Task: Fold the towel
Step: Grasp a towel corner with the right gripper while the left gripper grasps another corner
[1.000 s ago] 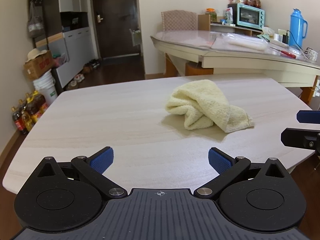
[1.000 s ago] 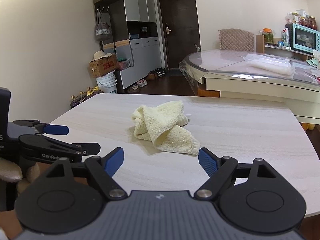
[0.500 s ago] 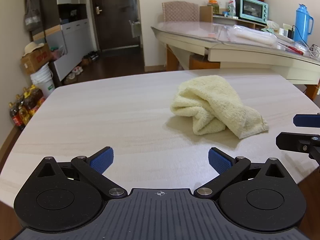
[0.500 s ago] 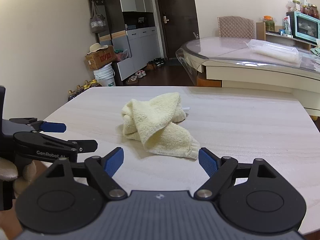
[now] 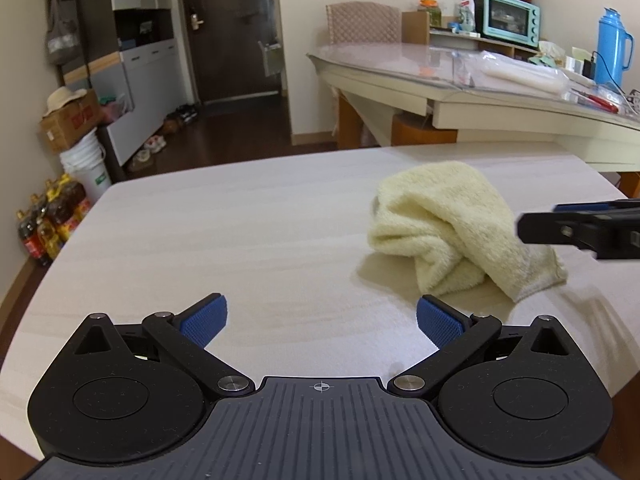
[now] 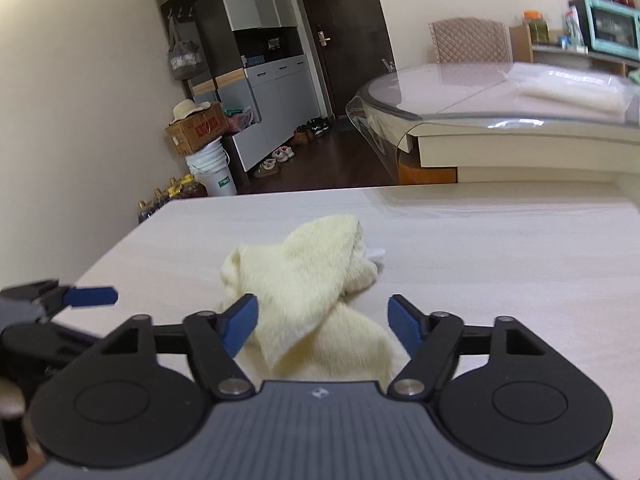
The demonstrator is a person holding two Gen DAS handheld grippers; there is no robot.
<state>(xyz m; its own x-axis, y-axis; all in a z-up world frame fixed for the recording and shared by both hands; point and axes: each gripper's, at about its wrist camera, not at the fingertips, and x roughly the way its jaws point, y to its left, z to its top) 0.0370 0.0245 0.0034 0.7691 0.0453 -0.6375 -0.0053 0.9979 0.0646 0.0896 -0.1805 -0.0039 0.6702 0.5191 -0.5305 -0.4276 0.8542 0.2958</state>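
Observation:
A pale yellow towel (image 5: 460, 232) lies crumpled in a heap on the light wooden table (image 5: 240, 240). My left gripper (image 5: 322, 320) is open and empty, low over the table, with the towel ahead and to its right. My right gripper (image 6: 323, 326) is open, and the near end of the towel (image 6: 312, 300) lies between its blue pads, not clamped. The right gripper also shows at the right edge of the left wrist view (image 5: 580, 228), over the towel's near corner. The left gripper shows at the left of the right wrist view (image 6: 84, 296).
The table's left edge (image 5: 60, 256) and near right edge (image 6: 624, 400) are close. A glass-topped dining table (image 5: 480, 80) stands behind, with a blue thermos (image 5: 612, 44) and a teal oven (image 5: 508, 18). Bottles (image 5: 44, 224), a bucket and a box stand on the floor at left.
Both grippers have moved forward toward the towel. The right gripper has come down so the towel's near end now sits between its open pads. Both stay open.

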